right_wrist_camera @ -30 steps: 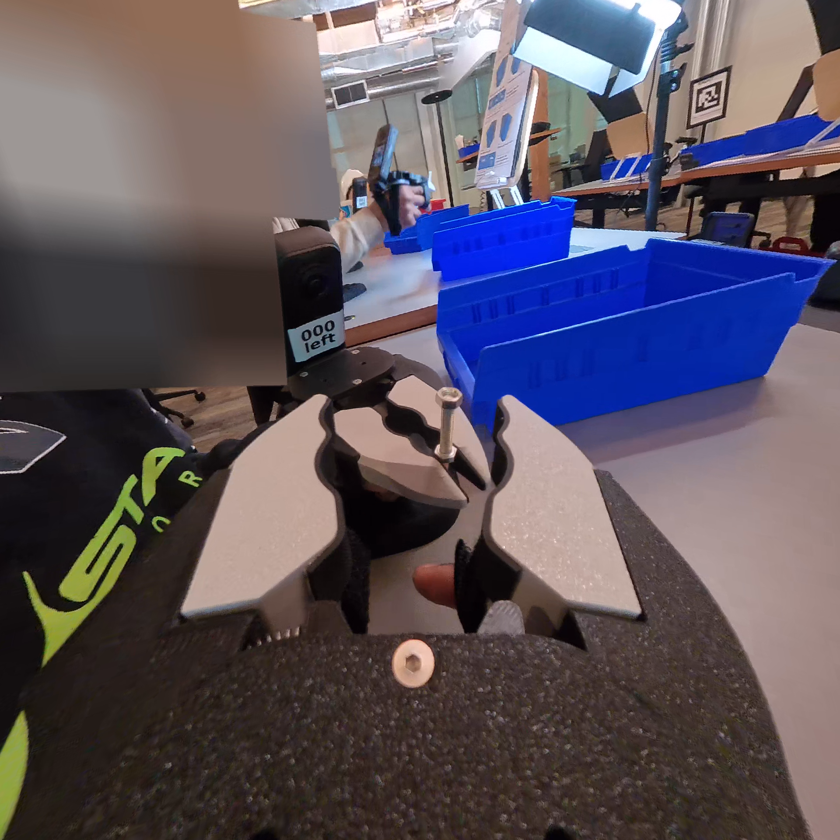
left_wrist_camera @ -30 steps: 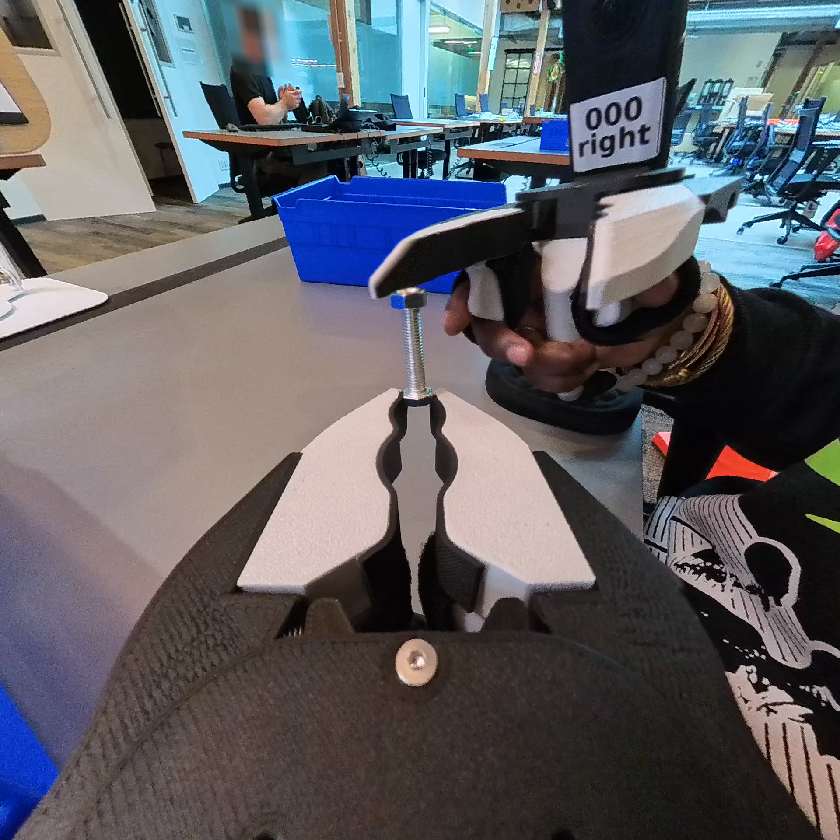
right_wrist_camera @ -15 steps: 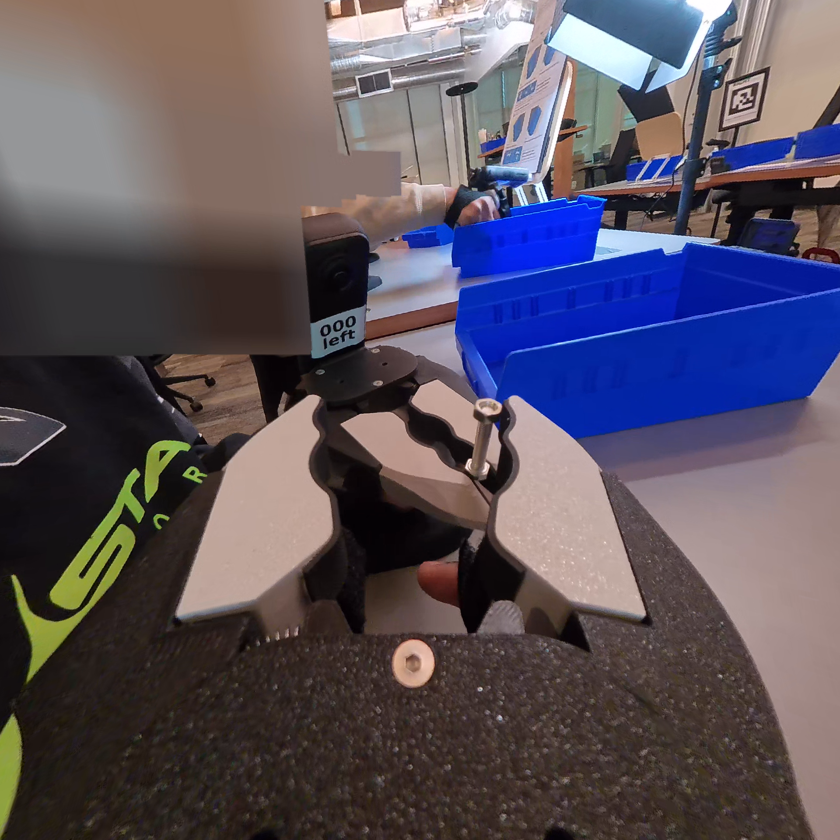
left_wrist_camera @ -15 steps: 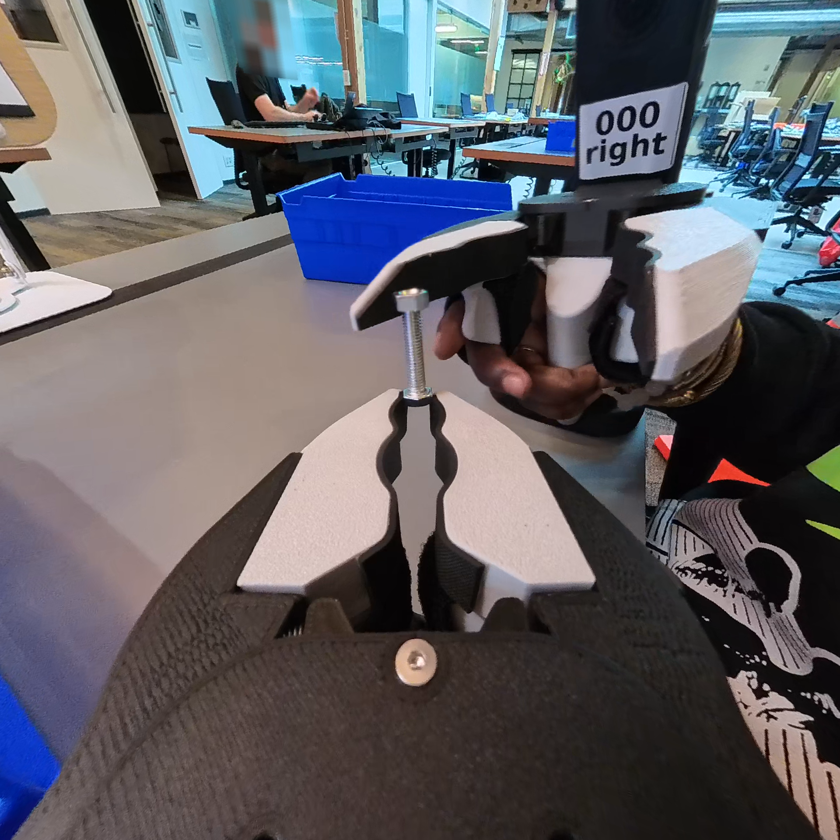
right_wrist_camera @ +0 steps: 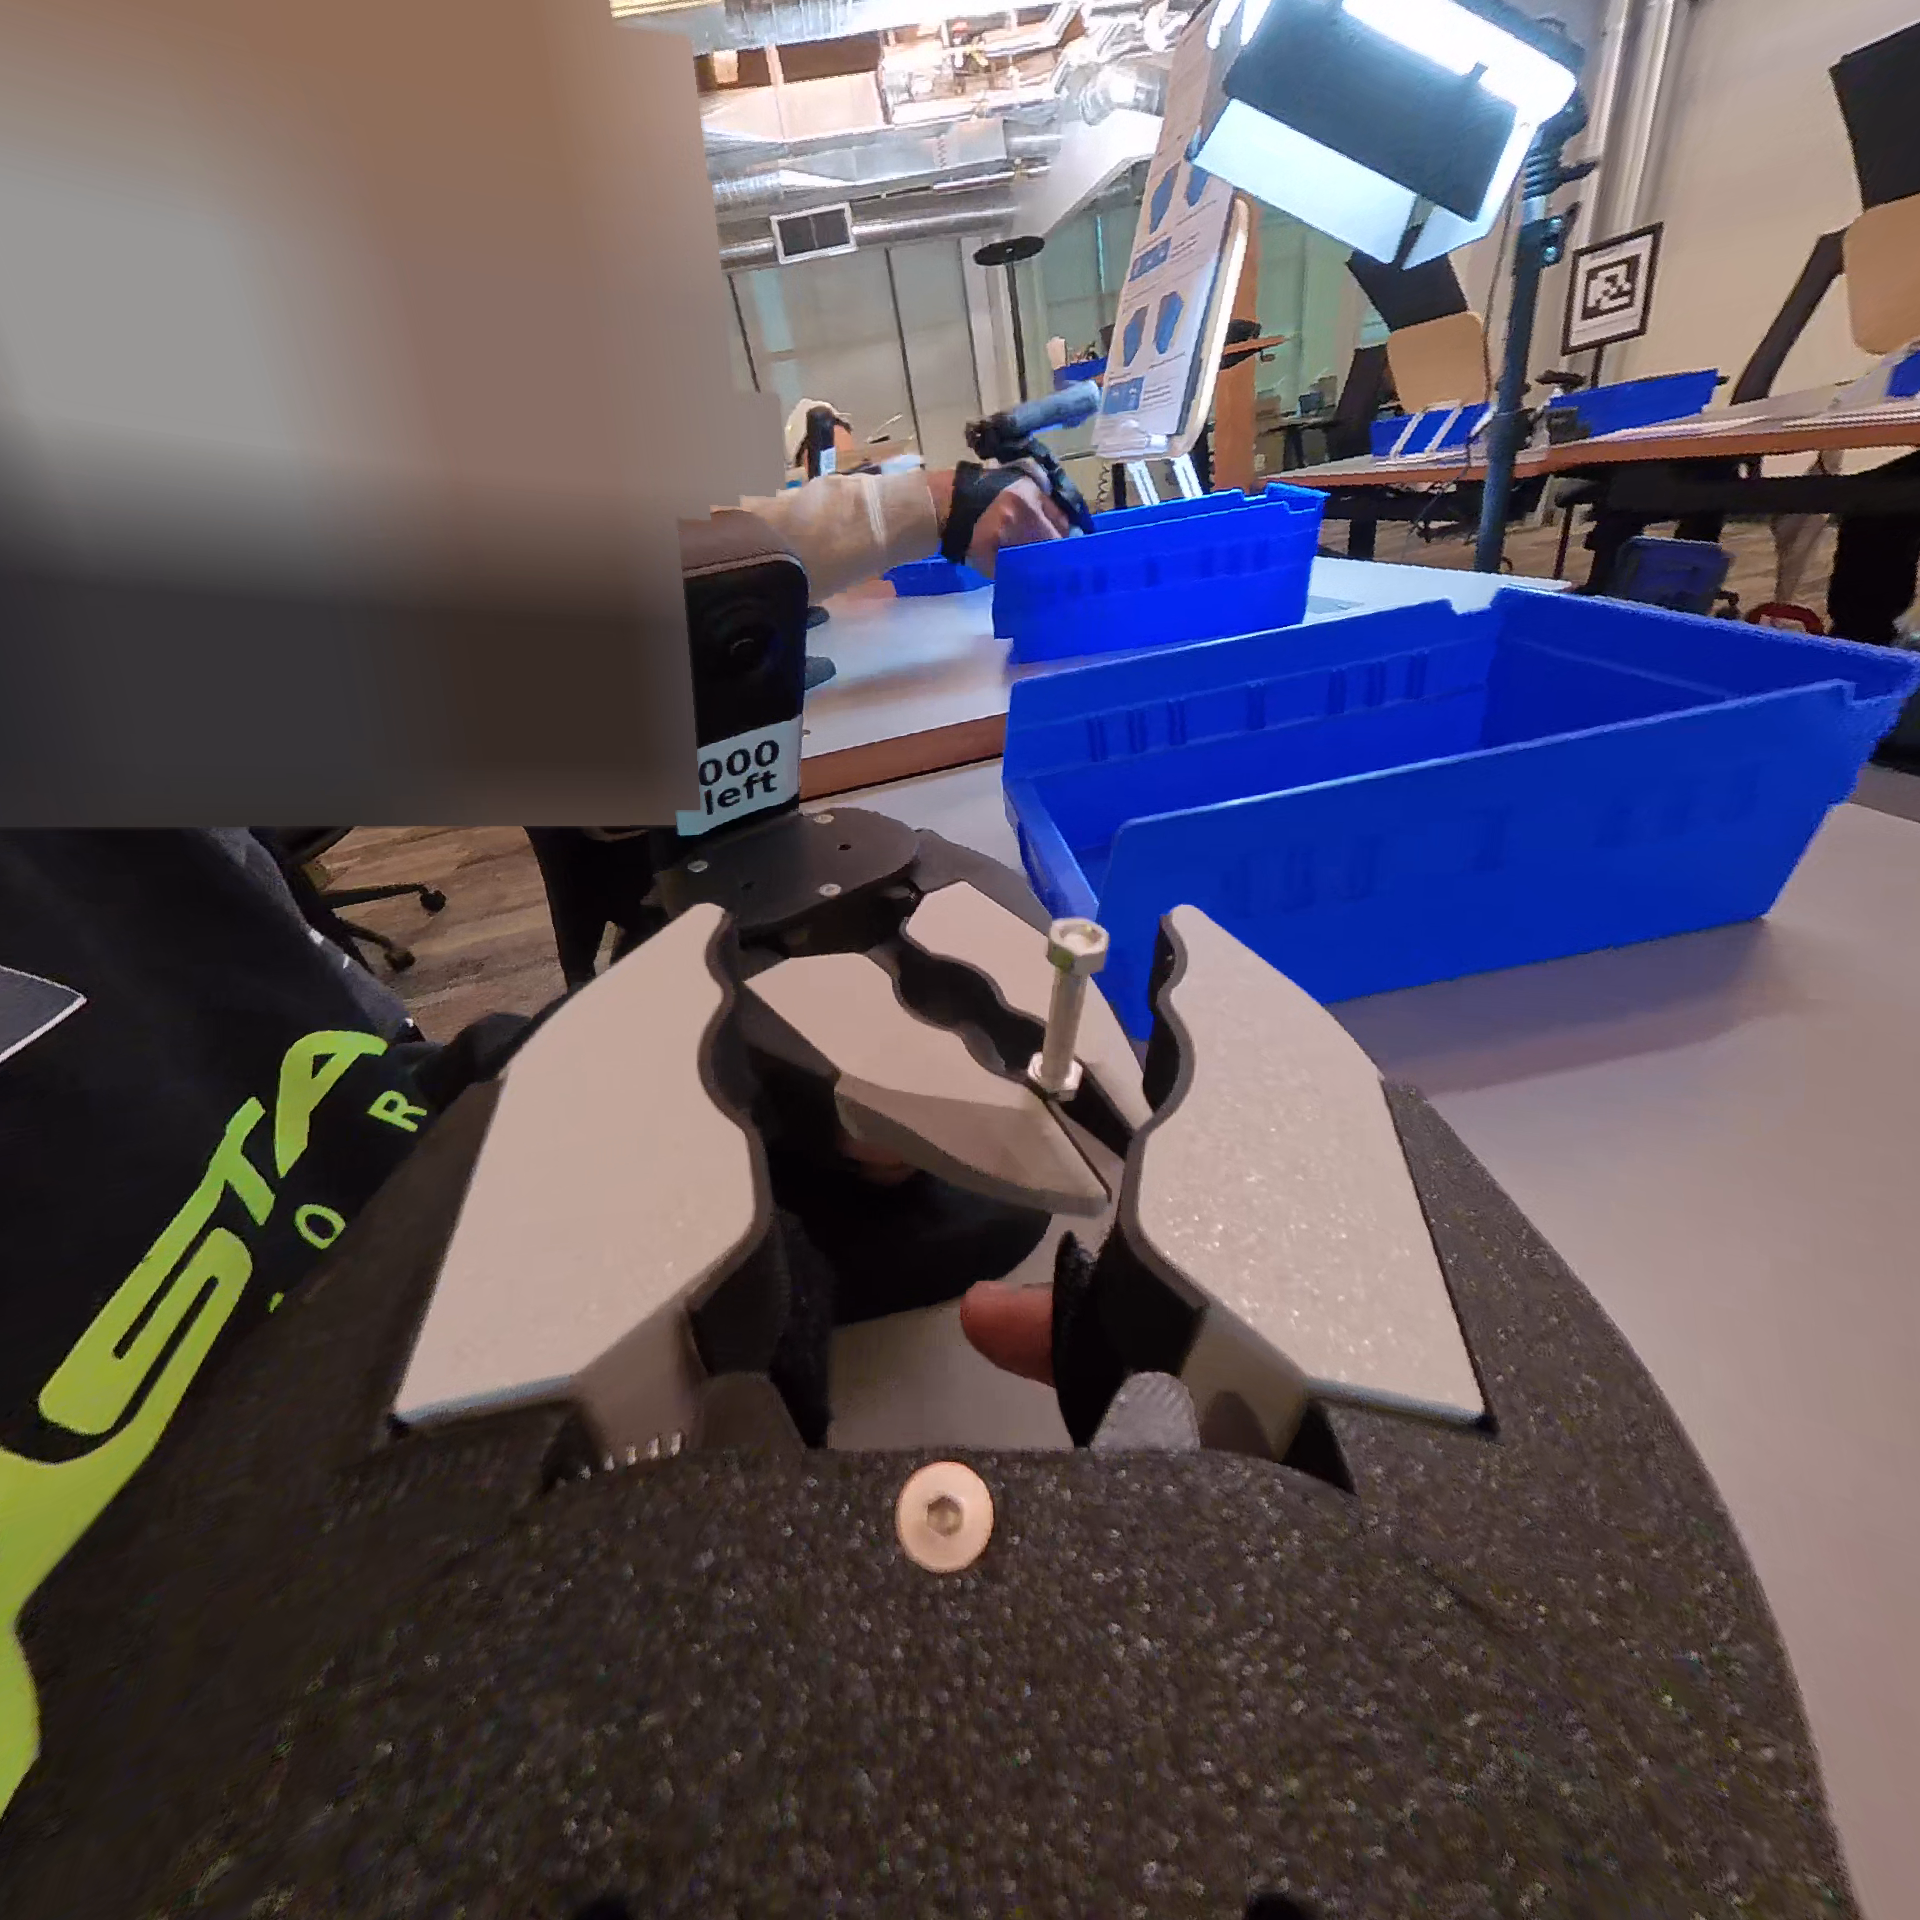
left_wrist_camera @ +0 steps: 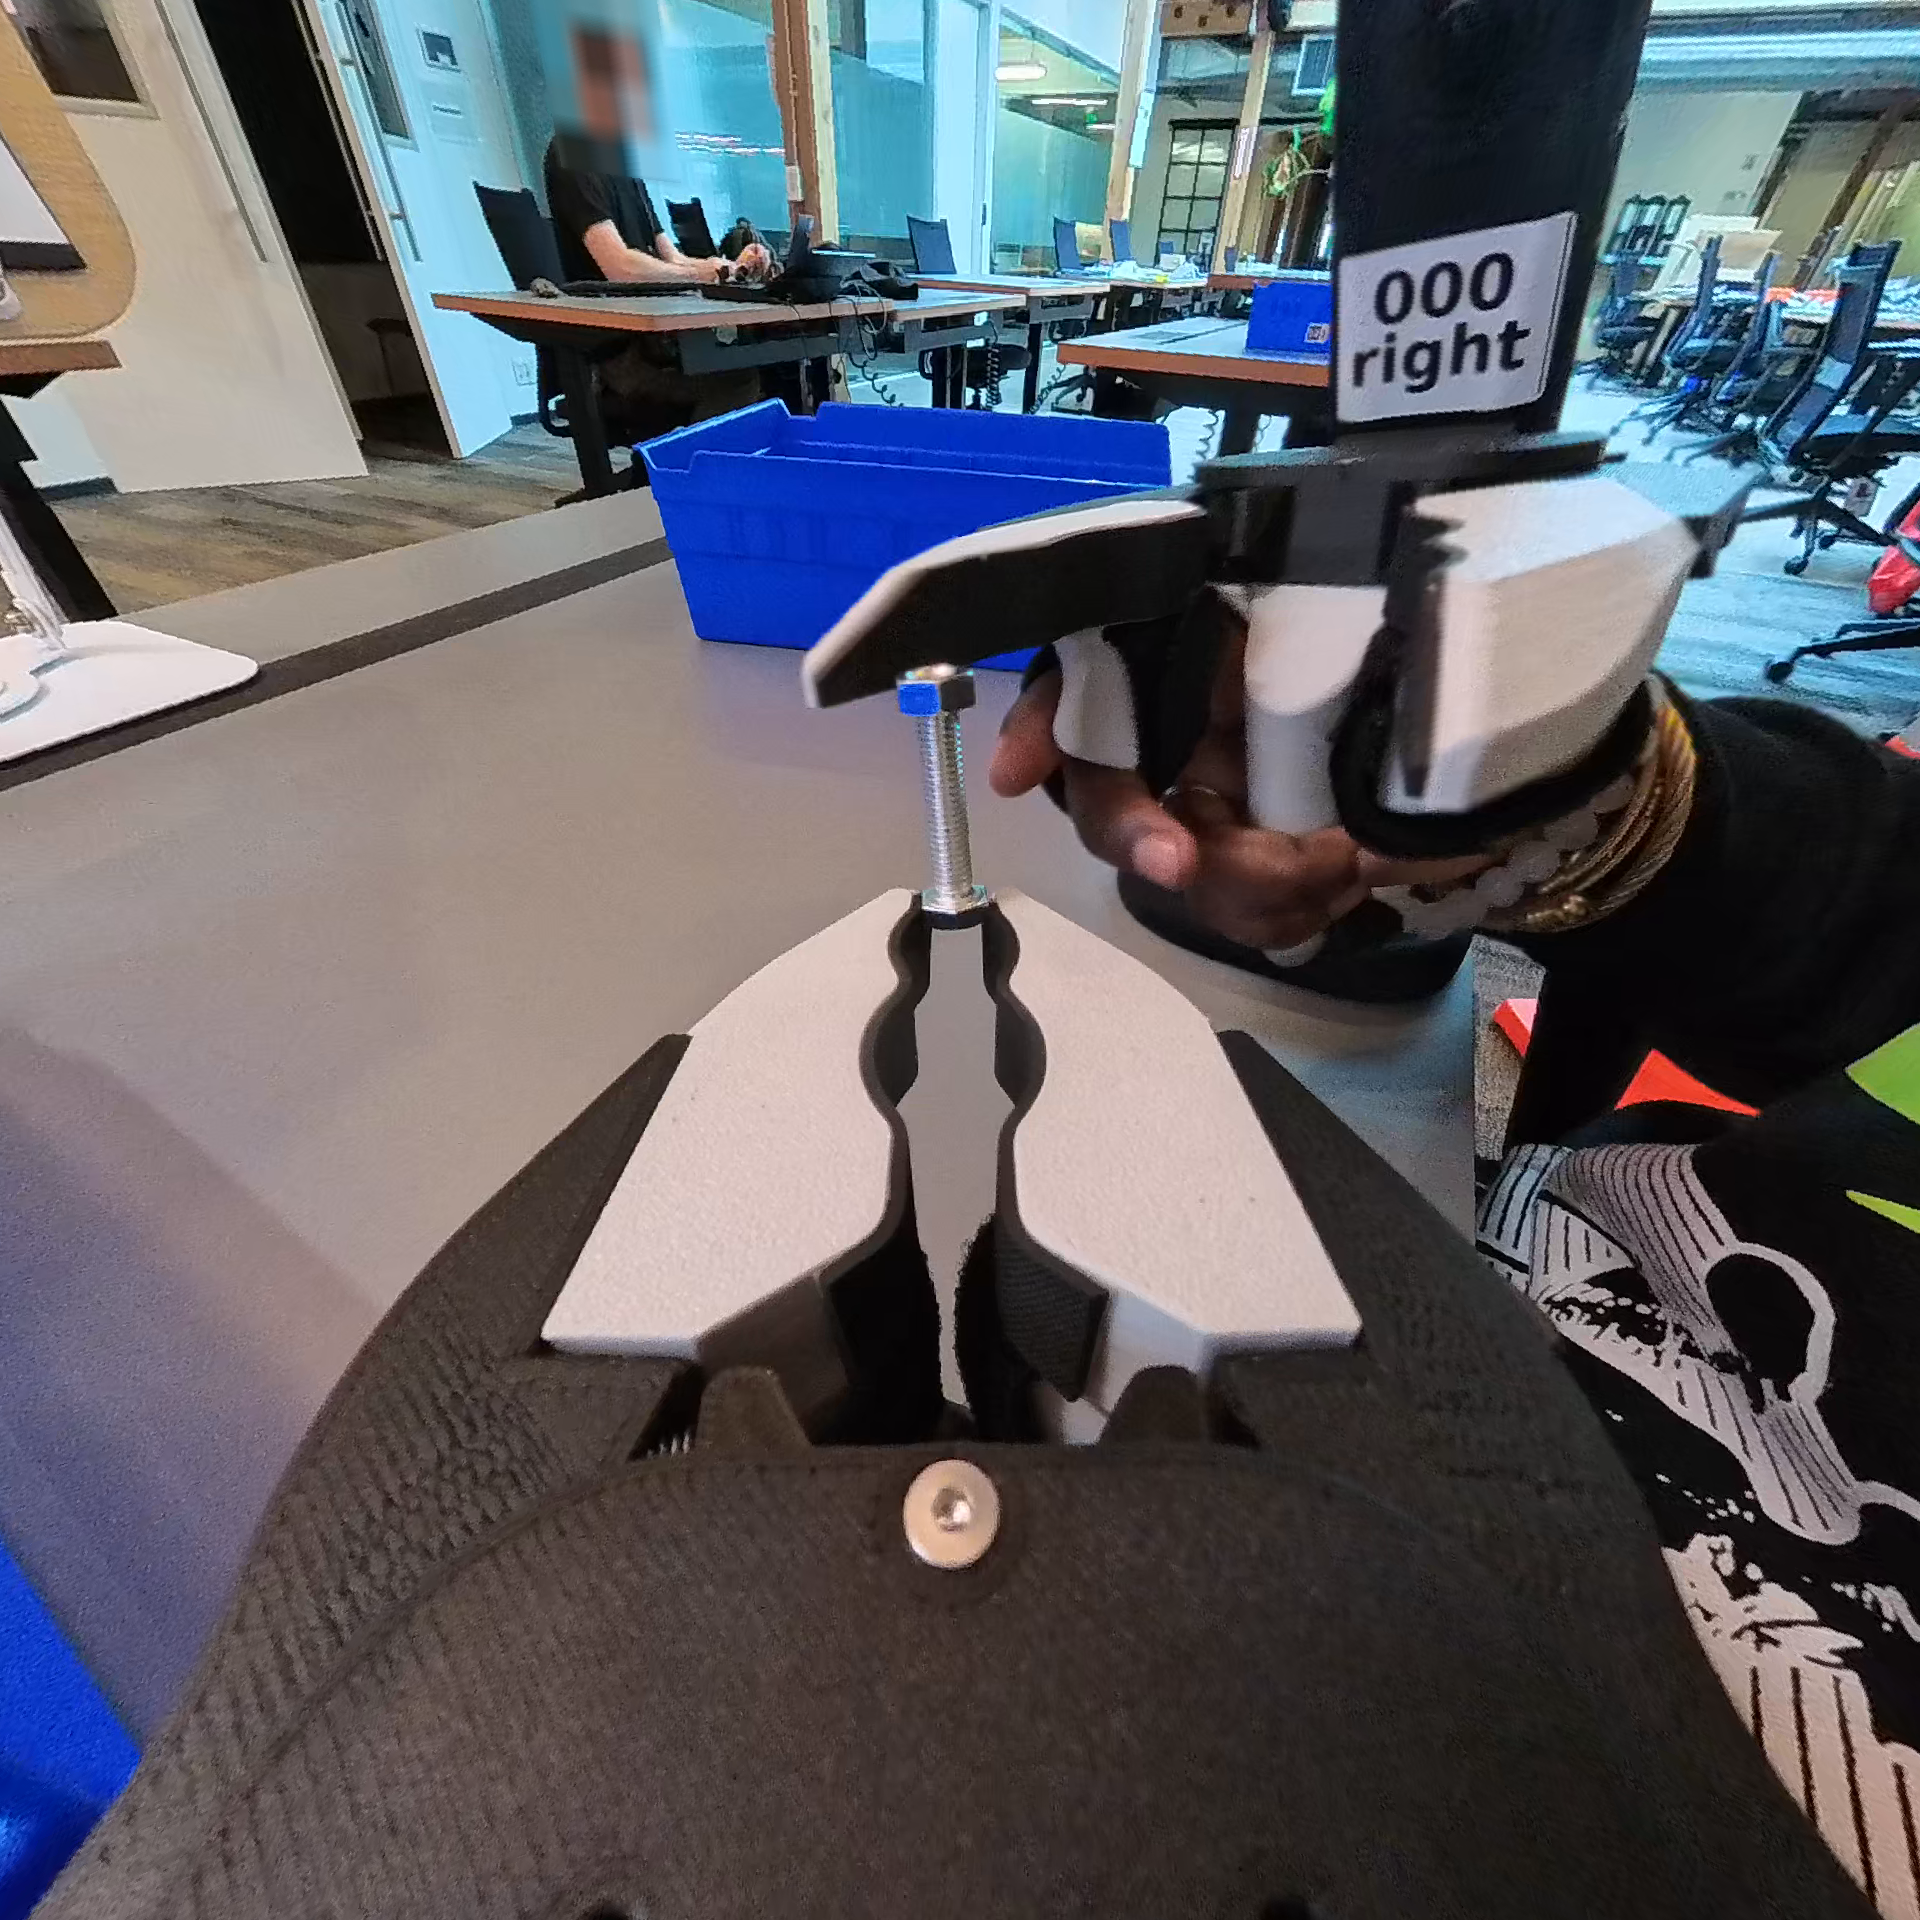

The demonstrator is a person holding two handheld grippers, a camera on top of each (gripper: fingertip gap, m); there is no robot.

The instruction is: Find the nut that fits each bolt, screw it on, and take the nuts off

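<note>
Pinching a nut (left_wrist_camera: pixel 953 900) at its tips, the left gripper (left_wrist_camera: pixel 951 914) holds the bolt (left_wrist_camera: pixel 943 800) upright above the counter (left_wrist_camera: pixel 416 852); only the right wrist view shows the right gripper (right_wrist_camera: pixel 940 997) spread wide around it

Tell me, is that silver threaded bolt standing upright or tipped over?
Upright. The silver threaded bolt rises vertically from the left gripper's closed fingertips, which clamp the nut at its base.
</note>
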